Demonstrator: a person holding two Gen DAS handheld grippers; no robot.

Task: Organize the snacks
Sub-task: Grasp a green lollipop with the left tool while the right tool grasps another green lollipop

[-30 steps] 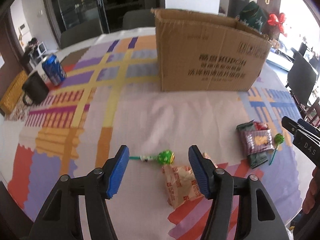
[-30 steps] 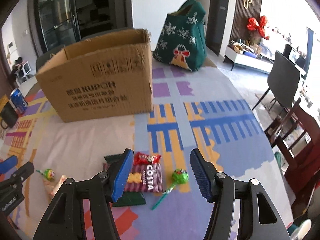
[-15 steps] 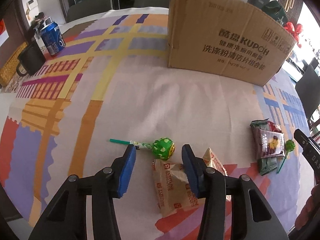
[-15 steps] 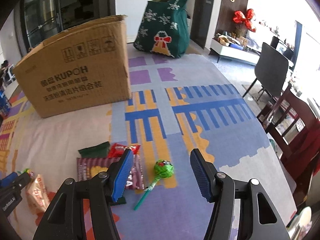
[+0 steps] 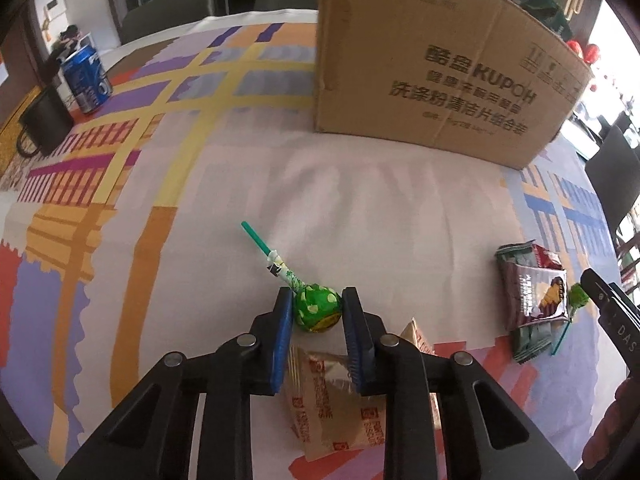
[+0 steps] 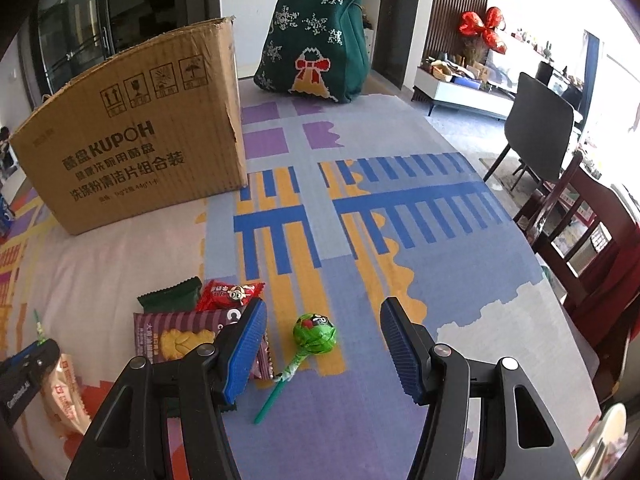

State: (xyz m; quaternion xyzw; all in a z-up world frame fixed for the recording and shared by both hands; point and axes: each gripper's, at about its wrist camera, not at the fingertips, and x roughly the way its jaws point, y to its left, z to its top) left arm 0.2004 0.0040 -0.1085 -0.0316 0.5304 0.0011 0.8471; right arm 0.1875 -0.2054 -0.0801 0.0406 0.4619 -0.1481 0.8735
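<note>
My left gripper [image 5: 316, 304] is shut on the head of a green lollipop [image 5: 318, 307]; its green stick points away to the upper left on the tablecloth. A tan biscuit packet [image 5: 336, 400] lies under the fingers. My right gripper [image 6: 324, 320] is open, its fingers on either side of a second green lollipop [image 6: 314, 334], not touching it. A purple cookie packet [image 6: 176, 338], a red candy packet [image 6: 230, 294] and a dark green packet [image 6: 170, 298] lie left of it. A cardboard box [image 5: 436, 68] stands open-topped behind.
A blue soda can [image 5: 86, 80] and a black mug [image 5: 44, 124] stand at the far left. A green Christmas bag [image 6: 316, 36] sits behind the box. Chairs [image 6: 540, 128] stand beyond the table's right edge.
My left gripper moved forward and closed on the green lollipop's head. My right gripper moved right and nearer, so the second lollipop now lies between its open fingers.
</note>
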